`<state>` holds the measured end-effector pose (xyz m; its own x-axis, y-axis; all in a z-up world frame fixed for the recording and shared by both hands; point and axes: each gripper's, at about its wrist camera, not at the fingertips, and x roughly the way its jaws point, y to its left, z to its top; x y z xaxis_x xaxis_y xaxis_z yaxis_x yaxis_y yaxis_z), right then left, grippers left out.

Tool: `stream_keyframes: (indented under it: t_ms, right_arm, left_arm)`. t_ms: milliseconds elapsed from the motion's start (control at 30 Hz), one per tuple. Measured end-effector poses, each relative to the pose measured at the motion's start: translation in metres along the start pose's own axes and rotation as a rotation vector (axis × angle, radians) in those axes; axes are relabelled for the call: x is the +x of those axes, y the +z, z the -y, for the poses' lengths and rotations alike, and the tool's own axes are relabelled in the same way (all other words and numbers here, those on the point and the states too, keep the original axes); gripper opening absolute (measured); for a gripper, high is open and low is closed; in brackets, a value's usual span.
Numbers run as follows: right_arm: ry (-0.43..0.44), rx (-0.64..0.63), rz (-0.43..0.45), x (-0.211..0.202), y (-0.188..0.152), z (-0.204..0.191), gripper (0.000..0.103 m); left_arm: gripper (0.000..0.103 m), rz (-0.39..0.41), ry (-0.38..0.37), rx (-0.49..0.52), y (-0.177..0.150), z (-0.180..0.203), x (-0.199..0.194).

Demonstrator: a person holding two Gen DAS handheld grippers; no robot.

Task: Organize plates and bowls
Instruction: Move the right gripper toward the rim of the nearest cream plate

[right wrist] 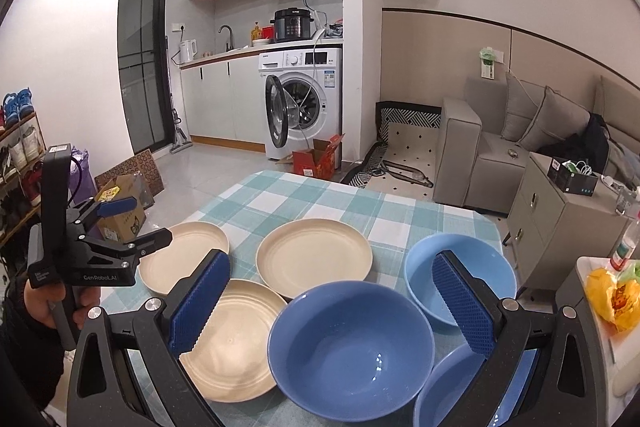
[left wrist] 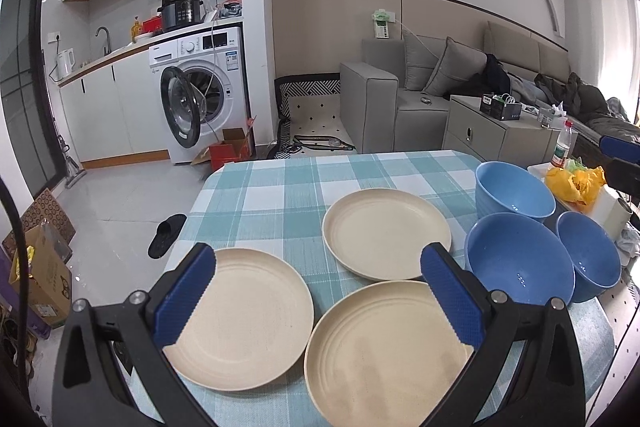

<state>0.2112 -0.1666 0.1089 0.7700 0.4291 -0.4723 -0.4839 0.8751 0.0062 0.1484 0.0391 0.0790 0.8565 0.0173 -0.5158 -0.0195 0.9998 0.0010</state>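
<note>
Desk (left wrist: pixel 280 187), checked cloth: nothing stacked yet, by my judgement the task is at its start. All six pieces lie singly, each on its own patch of cloth.

Three cream plates: one under the left tongs' (left wrist: pixel 316 301) left finger (left wrist: pixel 236 315), one between and under the fingers (left wrist: pixel 384 355), one ahead of the tongs (left wrist: pixel 386 237). The two nearest the tongs almost touch at the rims.

Three blue bowls sit to the right of the left tongs: a dark blue bowl (right wrist: pixel 352 351) directly below the right tongs (right wrist: pixel 330 301), a pale blue bowl (right wrist: pixel 420 267) ahead behind the right finger, and a second dark bowl (right wrist: pixel 444 391) below that finger, partly hidden.

Both tongs are spread apart, holding nothing, above the dishes.

Room: the far half of the desk is bare. The left and far edges drop to the floor. Right edge is crowded by a yellow bag (right wrist: pixel 612 297) and a bottle (left wrist: pixel 562 145).
</note>
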Motion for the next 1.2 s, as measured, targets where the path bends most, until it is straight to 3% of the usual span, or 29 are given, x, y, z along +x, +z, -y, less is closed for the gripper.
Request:
stream_keyframes:
  t_ms: [600,1200]
  right_arm:
    - [0.035,0.059,-0.129,0.063,0.046,0.018,0.103]
    - [0.036,0.097,-0.320,0.155,0.055,0.034,0.103]
  left_arm:
    - [0.103,-0.044,-0.019,0.006,0.035,-0.002,0.044]
    - [0.103,-0.110,-0.020,0.005,0.038,-0.001,0.094]
